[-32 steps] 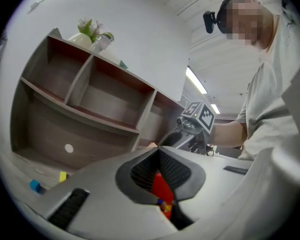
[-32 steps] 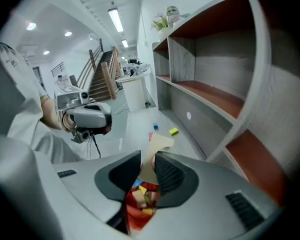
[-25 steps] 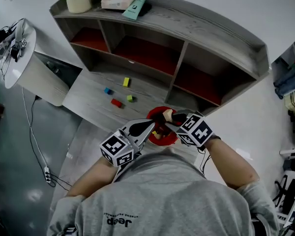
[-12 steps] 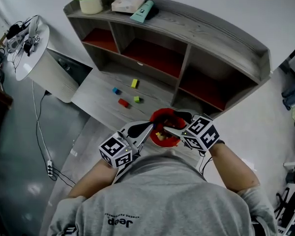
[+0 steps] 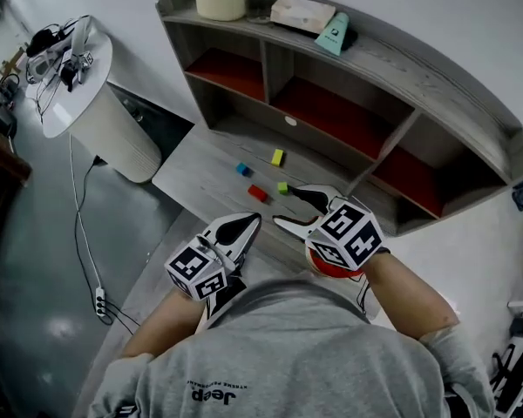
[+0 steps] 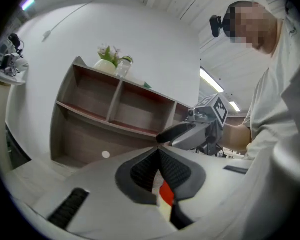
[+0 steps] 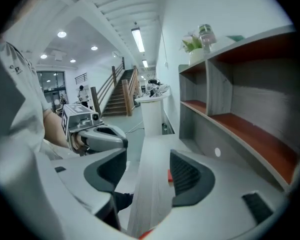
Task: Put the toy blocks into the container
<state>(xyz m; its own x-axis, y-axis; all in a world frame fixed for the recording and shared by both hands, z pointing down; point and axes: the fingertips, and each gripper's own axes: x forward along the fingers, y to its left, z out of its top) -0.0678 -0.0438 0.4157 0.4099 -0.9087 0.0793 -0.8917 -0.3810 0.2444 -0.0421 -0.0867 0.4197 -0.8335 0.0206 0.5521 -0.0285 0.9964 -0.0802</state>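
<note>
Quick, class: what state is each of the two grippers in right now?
Left gripper: closed, pad tips together, no block seen gripped.
Right gripper: open, jaws just opened, nothing between them.

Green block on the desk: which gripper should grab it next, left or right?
Right, probably. The right gripper has just opened, with nothing between its jaws, and its tips are nearest the green block. The left gripper is shut and farther back.

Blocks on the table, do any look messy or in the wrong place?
Four do: the blue block, yellow block, red block and green block lie scattered on the table, outside the red container. Nothing looks broken.
</note>
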